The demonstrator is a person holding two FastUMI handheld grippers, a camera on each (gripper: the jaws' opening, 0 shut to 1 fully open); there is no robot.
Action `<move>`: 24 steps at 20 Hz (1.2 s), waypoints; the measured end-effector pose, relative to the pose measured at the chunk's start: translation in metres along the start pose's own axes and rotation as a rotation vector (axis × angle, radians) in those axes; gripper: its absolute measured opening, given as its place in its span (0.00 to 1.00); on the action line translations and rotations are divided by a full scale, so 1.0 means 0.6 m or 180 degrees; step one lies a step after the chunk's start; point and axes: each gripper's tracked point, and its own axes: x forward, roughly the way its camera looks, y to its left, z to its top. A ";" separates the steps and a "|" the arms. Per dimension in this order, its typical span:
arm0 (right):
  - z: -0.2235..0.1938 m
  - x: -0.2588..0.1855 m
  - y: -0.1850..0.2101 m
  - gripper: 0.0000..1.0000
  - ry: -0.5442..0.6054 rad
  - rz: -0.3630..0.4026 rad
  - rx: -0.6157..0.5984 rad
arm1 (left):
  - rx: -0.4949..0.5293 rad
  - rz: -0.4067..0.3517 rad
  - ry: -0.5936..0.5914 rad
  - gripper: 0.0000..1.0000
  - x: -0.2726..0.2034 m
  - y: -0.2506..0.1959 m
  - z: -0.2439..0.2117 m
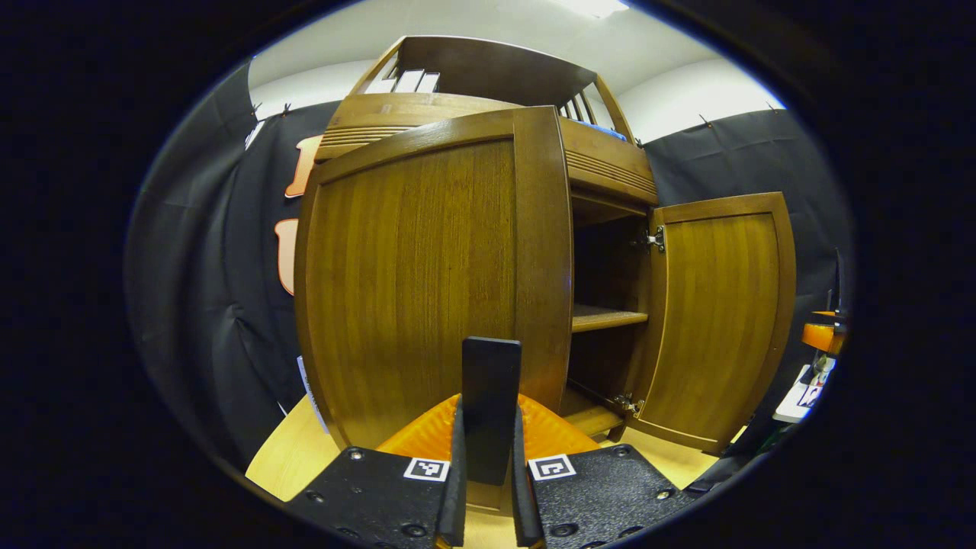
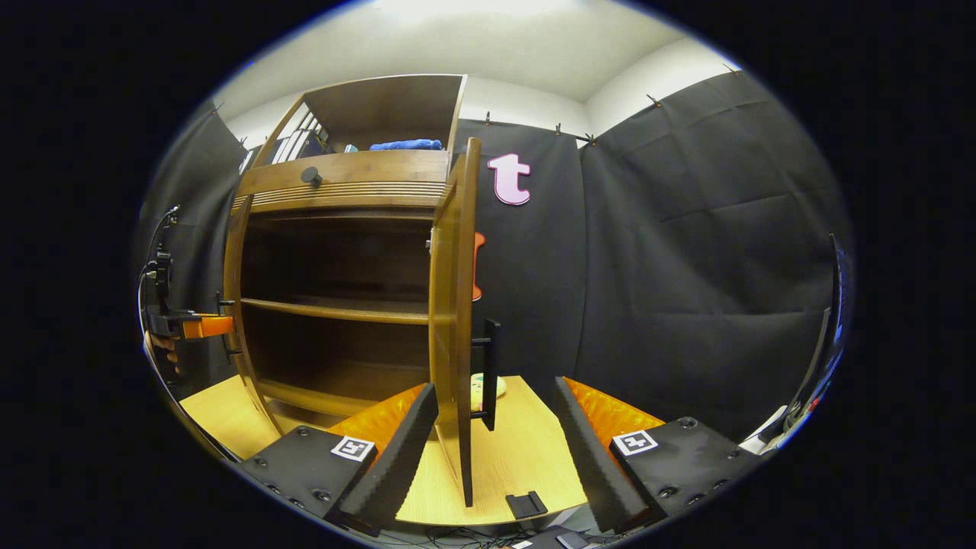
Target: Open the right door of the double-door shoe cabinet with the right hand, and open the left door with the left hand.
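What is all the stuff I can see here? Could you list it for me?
Shoe cabinet: one, brown wood, standing on the floor.
Right door: one, brown, swung open, edge-on between the right gripper's fingers.
Left door: one, brown, partly open.
Door handles: two, dark bars; one on the right door, one between the left gripper's fingers.
Shelf: one, brown, inside, bare.
Knob: one, dark, on the drawer front.
Blue cloth: one, on top compartment.
Floor: light wood.
Left gripper: fingers closed on the handle.
Right gripper: fingers apart.
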 end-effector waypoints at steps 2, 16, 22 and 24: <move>0.006 -0.001 0.006 0.98 -0.0019 0.0020 -0.0007 | -0.0022 -0.0007 -0.0011 0.24 -0.018 0.013 0.000; 0.009 0.004 0.046 0.98 -0.0029 0.0143 -0.0012 | -0.0022 0.0061 -0.0053 0.19 -0.099 0.069 -0.002; 0.002 0.008 0.061 0.98 0.0012 0.0215 0.0045 | -0.0038 0.0215 -0.0078 0.17 -0.134 0.103 -0.003; 0.001 0.007 0.062 1.00 -0.0003 0.0219 0.0034 | -0.0049 0.0273 -0.0102 0.16 -0.143 0.117 -0.003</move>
